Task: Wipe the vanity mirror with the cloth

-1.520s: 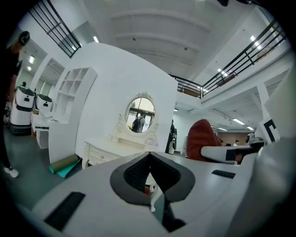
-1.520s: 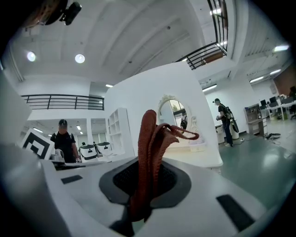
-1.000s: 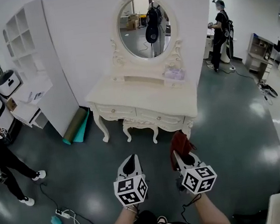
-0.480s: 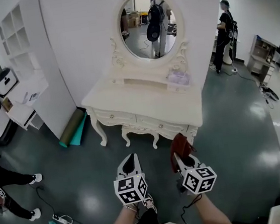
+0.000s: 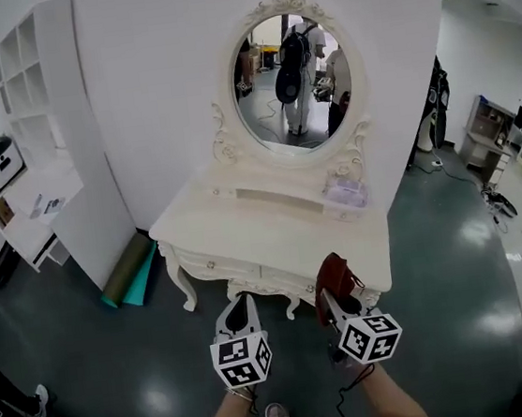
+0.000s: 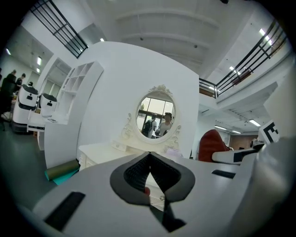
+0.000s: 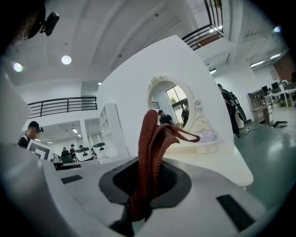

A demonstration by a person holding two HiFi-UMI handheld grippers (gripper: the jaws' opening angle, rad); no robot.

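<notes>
The cloth (image 5: 334,276), a rust-red, nubby-weave rag, stood bunched in a soft upright fold between the jaws of the right gripper (image 5: 333,300), which were closed tight on its lower end; a thin loop of it curled over at the top. It hung in the air just in front of the vanity table's (image 5: 247,244) near edge, well short of the glass. The vanity mirror (image 5: 291,82) was an oval pane in a cream frame carved with scrolls and a crest, standing upright at the back of the table against a smooth white wall. The table was glossy ivory, with curved legs and shallow drawers. The left gripper (image 5: 239,304) hovered beside the right one, its ribbed black pads meeting at the tips with nothing between them. Rolled olive and teal mats (image 5: 129,272) lay on the dark, shiny floor at the foot of the wall
</notes>
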